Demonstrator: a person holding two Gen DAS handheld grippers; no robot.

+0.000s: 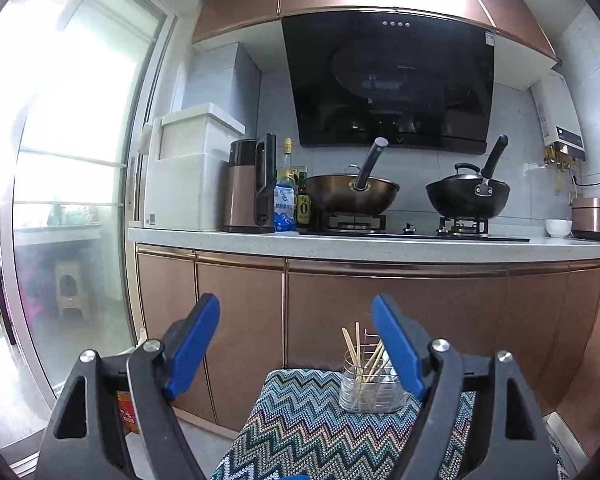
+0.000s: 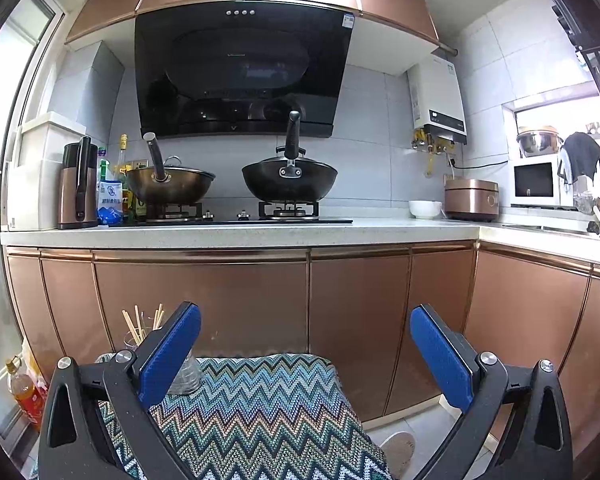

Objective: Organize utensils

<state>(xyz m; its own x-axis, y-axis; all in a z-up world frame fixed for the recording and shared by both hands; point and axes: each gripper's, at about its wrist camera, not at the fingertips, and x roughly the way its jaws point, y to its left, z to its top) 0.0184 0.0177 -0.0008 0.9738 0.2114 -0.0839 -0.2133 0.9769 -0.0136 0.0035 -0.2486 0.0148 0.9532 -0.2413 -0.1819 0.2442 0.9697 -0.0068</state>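
Observation:
A clear utensil holder [image 1: 370, 388] with a wire rack stands at the far end of a zigzag-patterned cloth surface [image 1: 300, 424]. Several wooden chopsticks [image 1: 354, 350] stand in it. My left gripper [image 1: 296, 308] is open and empty, held above the cloth, its right finger just beside the holder. In the right wrist view the holder [image 2: 186, 374] is partly hidden behind my left finger, with the chopsticks [image 2: 134, 326] showing above. My right gripper [image 2: 305, 318] is open and empty above the cloth [image 2: 256, 404].
Copper-coloured cabinets [image 2: 356, 320] and a white counter [image 2: 260, 232] stand close behind the cloth surface. Two woks [image 2: 288, 180] sit on the stove. An oil bottle [image 2: 24, 392] stands on the floor at the left. A glass sliding door [image 1: 72, 184] is at the left.

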